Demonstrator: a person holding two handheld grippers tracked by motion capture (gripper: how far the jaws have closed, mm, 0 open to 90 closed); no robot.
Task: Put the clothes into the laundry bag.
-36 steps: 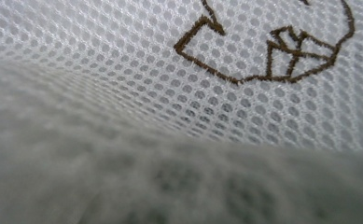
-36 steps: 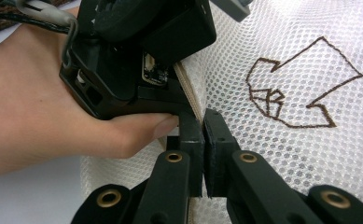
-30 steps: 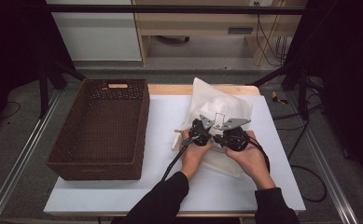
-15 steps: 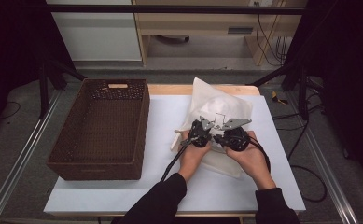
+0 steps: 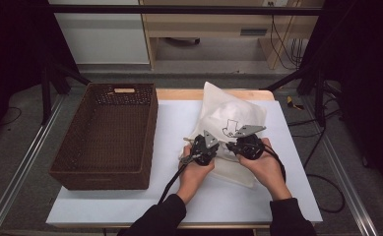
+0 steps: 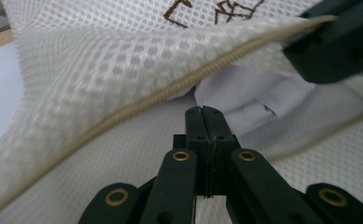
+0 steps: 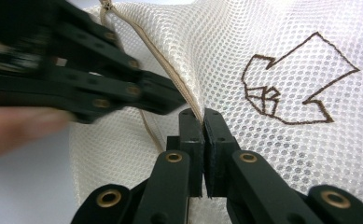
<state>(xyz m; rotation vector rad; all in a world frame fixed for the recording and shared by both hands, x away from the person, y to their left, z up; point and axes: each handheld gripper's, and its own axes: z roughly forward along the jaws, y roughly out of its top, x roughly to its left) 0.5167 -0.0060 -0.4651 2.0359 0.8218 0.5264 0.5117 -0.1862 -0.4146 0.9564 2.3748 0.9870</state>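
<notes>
A white mesh bag [image 5: 234, 114] with a brown stitched logo [image 7: 291, 88] lies on the table, its beige zipper [image 6: 137, 105] open. My right gripper [image 7: 202, 114] is shut on the upper zipper edge and holds it up. My left gripper [image 6: 202, 112] is shut at the mouth of the bag, against the lower mesh layer, with white cloth [image 6: 244, 93] visible inside just beyond it. In the high view the left gripper [image 5: 218, 148] and right gripper [image 5: 230, 145] meet tip to tip at the bag's near end. In the right gripper view the left gripper [image 7: 172, 99] comes in from the left.
A dark brown wicker basket [image 5: 105, 173] stands on the left half of the white table [image 5: 174, 115]. Black cables trail from both grippers over the near edge. Dark stands and floor cables flank the table.
</notes>
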